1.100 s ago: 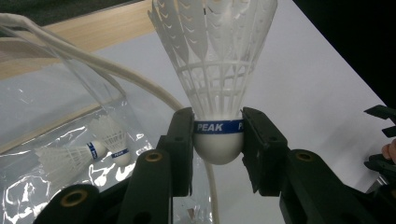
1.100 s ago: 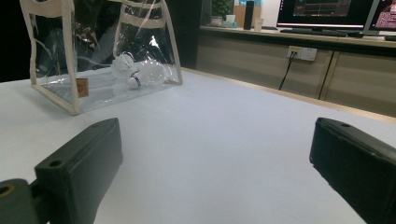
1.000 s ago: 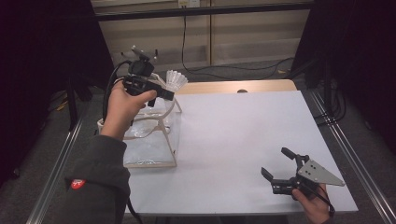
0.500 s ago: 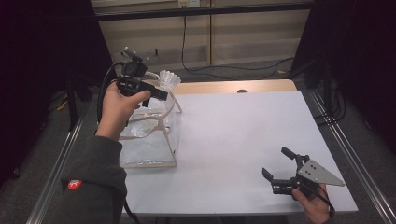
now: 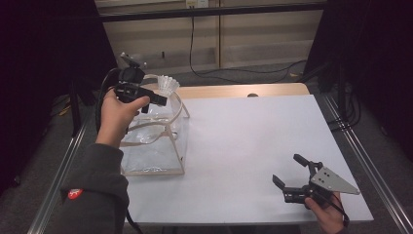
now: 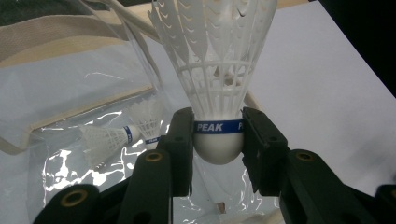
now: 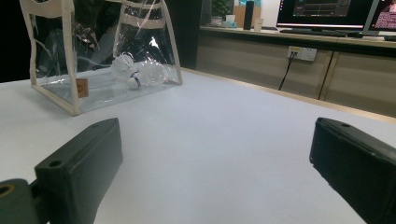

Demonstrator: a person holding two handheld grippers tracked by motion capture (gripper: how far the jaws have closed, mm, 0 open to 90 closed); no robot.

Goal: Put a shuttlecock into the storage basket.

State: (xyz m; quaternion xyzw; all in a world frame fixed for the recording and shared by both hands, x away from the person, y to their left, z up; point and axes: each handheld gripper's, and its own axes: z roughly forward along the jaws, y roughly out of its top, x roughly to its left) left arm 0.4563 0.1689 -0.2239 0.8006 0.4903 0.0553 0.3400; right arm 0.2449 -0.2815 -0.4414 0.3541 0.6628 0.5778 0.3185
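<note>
A white shuttlecock (image 6: 217, 70) with a blue band and a rounded cork base is pinched at that base by my left gripper (image 6: 218, 140). In the high view the left gripper (image 5: 159, 99) holds the shuttlecock (image 5: 169, 85) over the open top of a clear plastic bag with beige trim (image 5: 156, 141). Two more shuttlecocks (image 6: 105, 137) lie inside the bag. My right gripper (image 5: 287, 169) rests low over the table's front right, its jaws wide apart. Nothing sits between them in the right gripper view (image 7: 215, 158).
The bag (image 7: 100, 51) stands at the left of the white table top (image 5: 253, 136). A wooden strip edges the far side, with metal rails along both sides. Cables run on the floor behind.
The left hand has carried the shuttlecock a little to the left and slightly down, over the bag's mouth. The right gripper has stayed where it was.
</note>
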